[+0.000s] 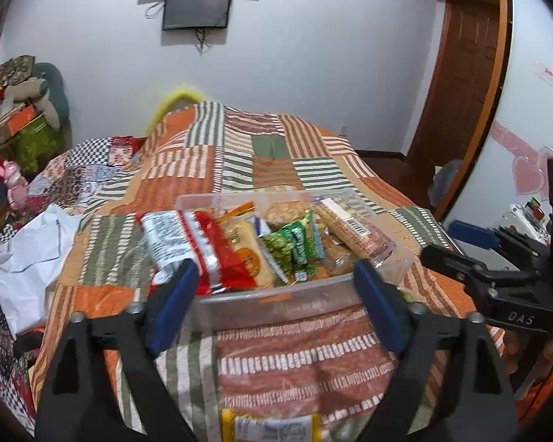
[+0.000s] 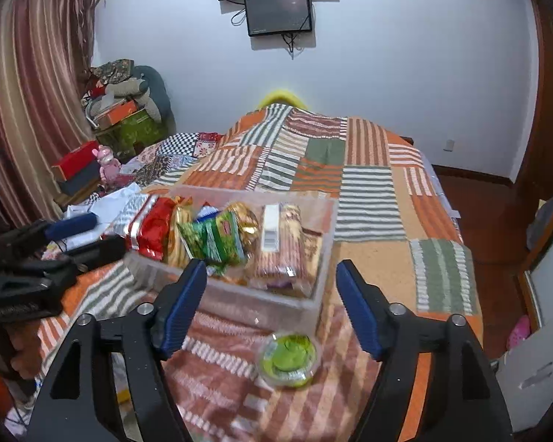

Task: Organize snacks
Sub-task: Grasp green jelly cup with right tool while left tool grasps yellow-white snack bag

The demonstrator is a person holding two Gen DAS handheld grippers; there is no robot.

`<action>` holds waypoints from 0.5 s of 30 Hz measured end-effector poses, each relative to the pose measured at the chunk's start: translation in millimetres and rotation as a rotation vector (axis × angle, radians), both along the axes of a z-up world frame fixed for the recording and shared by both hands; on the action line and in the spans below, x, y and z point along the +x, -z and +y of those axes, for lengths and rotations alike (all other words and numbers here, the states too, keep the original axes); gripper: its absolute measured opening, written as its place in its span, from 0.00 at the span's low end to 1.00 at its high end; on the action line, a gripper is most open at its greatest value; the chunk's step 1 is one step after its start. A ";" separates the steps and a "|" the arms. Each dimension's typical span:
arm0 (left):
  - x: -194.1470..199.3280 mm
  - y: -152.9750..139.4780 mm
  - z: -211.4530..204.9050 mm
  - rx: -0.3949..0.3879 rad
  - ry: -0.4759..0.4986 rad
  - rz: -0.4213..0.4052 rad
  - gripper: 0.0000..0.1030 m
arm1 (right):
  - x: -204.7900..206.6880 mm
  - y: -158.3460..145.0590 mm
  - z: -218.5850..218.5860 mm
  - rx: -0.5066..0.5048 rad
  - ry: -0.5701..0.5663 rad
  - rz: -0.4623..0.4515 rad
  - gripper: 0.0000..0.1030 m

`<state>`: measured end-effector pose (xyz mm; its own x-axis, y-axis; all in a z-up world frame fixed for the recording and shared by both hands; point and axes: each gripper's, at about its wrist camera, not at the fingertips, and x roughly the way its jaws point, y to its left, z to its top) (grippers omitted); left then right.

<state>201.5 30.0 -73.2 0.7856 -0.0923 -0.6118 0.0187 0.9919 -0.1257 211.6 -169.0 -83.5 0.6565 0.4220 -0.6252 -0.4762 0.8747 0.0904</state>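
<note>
A clear plastic bin (image 1: 276, 300) sits on the patchwork bedspread, packed with snack packets: a red and white pack (image 1: 199, 243), green packets (image 1: 291, 246) and a long biscuit pack (image 1: 354, 228). My left gripper (image 1: 276, 280) hangs open just short of the bin's near wall, with nothing between its blue pads. In the right wrist view the same bin (image 2: 306, 304) lies ahead, and my right gripper (image 2: 271, 276) is open and empty before its near right corner. A small round cup with a green lid (image 2: 287, 359) rests on the spread below that gripper. A yellow packet (image 1: 272, 427) lies under the left gripper.
A white plastic bag (image 1: 29, 258) lies crumpled on the bed's left side. Boxes and stuffed items (image 2: 121, 118) pile up by the curtain at the left. Two screens (image 2: 276, 0) hang on the far wall. A wooden door (image 1: 464, 73) and floor lie to the right.
</note>
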 end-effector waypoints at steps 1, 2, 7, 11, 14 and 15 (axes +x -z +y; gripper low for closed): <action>-3.7 0.9 1.7 0.003 -0.006 -0.003 0.89 | -0.8 4.1 -2.1 -0.003 0.003 0.010 0.73; -6.9 2.6 3.5 0.009 -0.010 -0.001 0.89 | -1.6 7.7 -3.6 -0.006 0.004 0.020 0.73; -15.1 18.4 10.6 0.017 -0.012 0.052 0.90 | -1.7 31.4 -4.9 -0.037 0.002 0.097 0.73; -20.4 33.3 12.3 0.018 -0.005 0.099 0.90 | 1.6 52.2 -2.8 -0.056 -0.006 0.163 0.73; -21.6 46.6 12.9 0.014 0.004 0.140 0.90 | 5.3 64.8 -0.6 -0.074 -0.010 0.204 0.73; -22.7 49.7 13.1 0.012 0.006 0.149 0.90 | 6.0 68.5 -0.7 -0.076 -0.012 0.218 0.73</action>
